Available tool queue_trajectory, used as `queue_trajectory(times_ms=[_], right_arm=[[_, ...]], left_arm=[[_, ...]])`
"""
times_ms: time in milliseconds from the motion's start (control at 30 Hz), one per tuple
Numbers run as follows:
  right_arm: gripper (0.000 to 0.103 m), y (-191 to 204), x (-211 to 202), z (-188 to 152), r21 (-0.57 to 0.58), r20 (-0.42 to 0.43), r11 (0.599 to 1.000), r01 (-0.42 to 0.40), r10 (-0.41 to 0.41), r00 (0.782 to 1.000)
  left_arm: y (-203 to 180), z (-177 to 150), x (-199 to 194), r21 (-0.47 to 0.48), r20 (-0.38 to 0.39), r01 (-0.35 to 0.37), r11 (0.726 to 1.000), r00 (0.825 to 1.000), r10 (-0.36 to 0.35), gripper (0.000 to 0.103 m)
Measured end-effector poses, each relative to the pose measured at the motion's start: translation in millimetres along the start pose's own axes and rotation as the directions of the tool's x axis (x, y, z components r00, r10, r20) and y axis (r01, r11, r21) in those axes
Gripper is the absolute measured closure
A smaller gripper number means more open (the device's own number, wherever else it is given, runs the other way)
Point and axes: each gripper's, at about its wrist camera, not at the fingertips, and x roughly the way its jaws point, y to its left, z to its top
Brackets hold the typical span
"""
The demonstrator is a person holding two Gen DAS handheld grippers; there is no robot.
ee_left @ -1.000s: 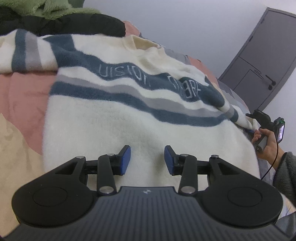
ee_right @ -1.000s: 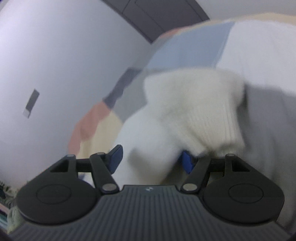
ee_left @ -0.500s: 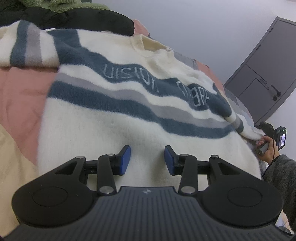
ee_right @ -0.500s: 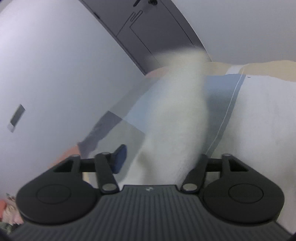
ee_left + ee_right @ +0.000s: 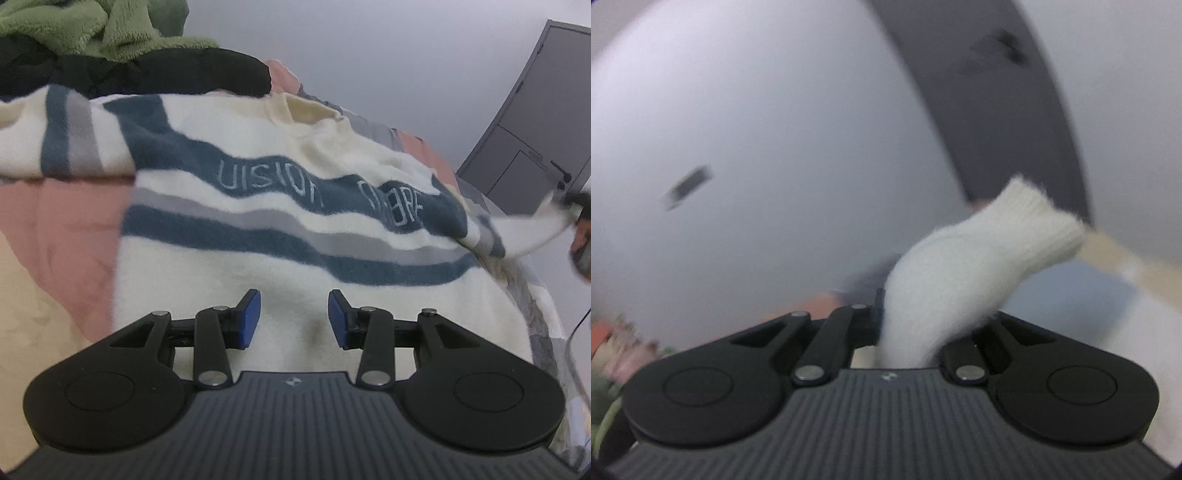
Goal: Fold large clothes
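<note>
Left wrist view: cream sweater [image 5: 258,258] with blue-grey stripes lies spread flat.

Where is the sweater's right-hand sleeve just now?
In the left camera view, the sleeve is lifted off the bed at the far right, near the grey door, pinched by the right tongs.

- A plain pale wall [image 5: 388,62] is seen behind the bed, evenly lit.
- A dark grey door [image 5: 535,129] is set at the right.
- The bed is covered by a patchwork quilt [image 5: 55,229].
</note>
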Motion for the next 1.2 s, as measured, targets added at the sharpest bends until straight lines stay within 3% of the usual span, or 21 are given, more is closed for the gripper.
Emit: queue_trajectory(times_ms=[100, 233, 400, 567, 700, 833, 1000, 1100, 1200], right_arm=[[0.093, 62, -35, 18, -0.127, 0.021, 0.985, -0.121, 0.125, 0.992], [0.093, 145, -85, 14, -0.255, 0.004, 0.926, -0.278, 0.288, 0.958], [0.093, 235, -141, -32, -0.415, -0.108, 0.788, -0.455, 0.454, 0.885], [0.093, 291, -188, -104, -0.492, -0.255, 0.644, -0.586, 0.537, 0.804], [0.093, 313, -216, -165, -0.507, -0.356, 0.555, -0.660, 0.563, 0.746], [0.092, 309, -245, -230, -0.527, -0.472, 0.480, -0.701, 0.521, 0.711], [0.091, 298, -250, -298, -0.519, -0.581, 0.458, -0.722, 0.430, 0.691], [0.090, 290, -250, -314, -0.531, -0.621, 0.434, -0.728, 0.385, 0.683], [0.082, 292, -251, -323, -0.513, -0.648, 0.444, -0.734, 0.361, 0.671]], left_arm=[[2, -1, -14, 0.016, 0.029, -0.003, 1.000, 1.000, 0.003, 0.057], [2, 0, -36, 0.036, 0.044, 0.000, 0.999, 0.999, -0.001, 0.057], [7, 0, -66, 0.038, 0.095, 0.017, 0.999, 0.995, -0.021, 0.057], [17, 1, -95, 0.007, 0.157, 0.051, 0.999, 0.986, -0.052, 0.057], [27, 3, -113, -0.020, 0.211, 0.080, 0.997, 0.975, -0.074, 0.056], [36, 6, -121, -0.059, 0.237, 0.096, 0.994, 0.968, -0.079, 0.055], [37, 5, -119, -0.068, 0.225, 0.098, 0.993, 0.971, -0.081, 0.055], [33, 3, -115, -0.050, 0.216, 0.101, 0.994, 0.972, -0.088, 0.055], [28, 2, -110, -0.027, 0.209, 0.102, 0.994, 0.973, -0.094, 0.055]])
